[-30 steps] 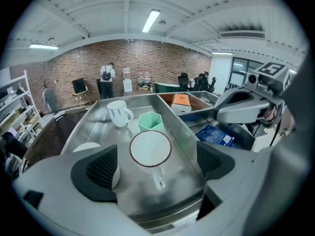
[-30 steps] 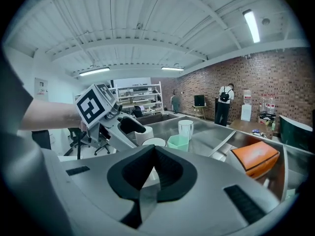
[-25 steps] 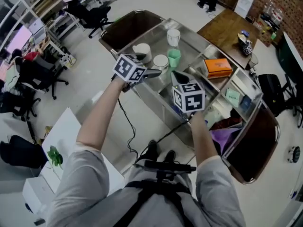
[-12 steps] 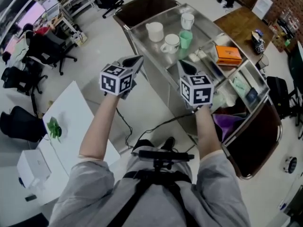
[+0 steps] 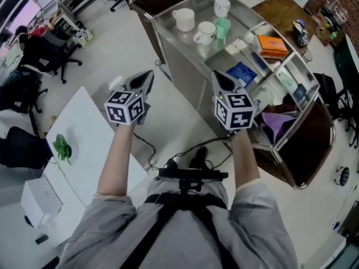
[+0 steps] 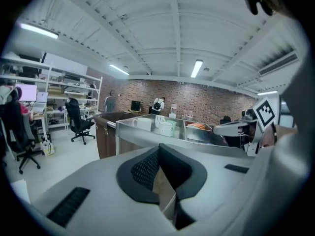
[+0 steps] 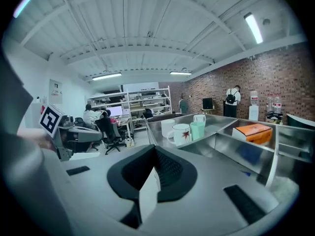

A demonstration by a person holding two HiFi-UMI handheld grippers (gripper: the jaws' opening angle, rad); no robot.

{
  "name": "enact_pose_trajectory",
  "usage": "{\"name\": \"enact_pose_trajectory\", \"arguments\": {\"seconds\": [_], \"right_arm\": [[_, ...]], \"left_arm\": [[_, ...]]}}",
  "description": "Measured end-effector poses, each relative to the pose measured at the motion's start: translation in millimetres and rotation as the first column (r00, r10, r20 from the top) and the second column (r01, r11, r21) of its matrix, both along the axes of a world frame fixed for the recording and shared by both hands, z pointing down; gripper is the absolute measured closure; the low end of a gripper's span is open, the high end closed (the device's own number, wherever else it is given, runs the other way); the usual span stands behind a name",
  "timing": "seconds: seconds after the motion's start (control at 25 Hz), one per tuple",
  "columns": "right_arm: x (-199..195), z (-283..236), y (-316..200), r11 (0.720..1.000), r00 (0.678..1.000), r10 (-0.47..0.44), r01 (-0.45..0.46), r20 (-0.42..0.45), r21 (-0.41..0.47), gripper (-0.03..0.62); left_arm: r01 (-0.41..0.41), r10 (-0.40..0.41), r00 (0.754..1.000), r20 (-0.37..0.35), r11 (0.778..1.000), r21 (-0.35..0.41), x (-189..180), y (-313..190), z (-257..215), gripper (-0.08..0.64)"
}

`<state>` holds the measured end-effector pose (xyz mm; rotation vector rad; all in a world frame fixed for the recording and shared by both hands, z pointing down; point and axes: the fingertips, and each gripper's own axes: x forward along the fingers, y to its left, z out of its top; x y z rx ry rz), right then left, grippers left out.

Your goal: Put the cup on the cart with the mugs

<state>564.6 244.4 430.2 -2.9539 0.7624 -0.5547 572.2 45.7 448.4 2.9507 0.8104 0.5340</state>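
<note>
- Head view shows the steel cart at the upper centre of the frame, with crockery on its top tray.
- Left tool hangs at centre left over the floor, well apart from the cart, its jaws pressed together on nothing.
- Right tool hangs just right of centre, near the cart's side, its jaws likewise pressed together and empty.
- White mugs stand on the tray.
- Green cup stands upright among them, just beside one mug.

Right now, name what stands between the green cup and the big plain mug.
A white mug with a red print, seen best in the right gripper view.
</note>
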Motion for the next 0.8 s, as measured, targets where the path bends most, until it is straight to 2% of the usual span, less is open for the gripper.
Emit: {"name": "enact_pose_trajectory", "arguments": {"seconds": [0.12,0.4,0.8], "right_arm": [[-20,17,-7,1.0,0.999,0.007,-0.008,0.037,0.029,0.586],[-55,32,-19,0.999,0.998,0.027,-0.028,0.058,0.024,0.586],[-95,52,-19,0.998,0.995,0.061,-0.059,0.078,-0.022,0.588]], "left_arm": [[0.033,-0.032,0.999,0.022,0.998,-0.046,-26,-17,13,0.557],[0.053,-0.052,0.998,0.042,0.998,-0.018,-63,-47,27,0.557],[0.026,-0.025,0.998,0.057,0.999,-0.027,-106,-54,36,0.557]]}}
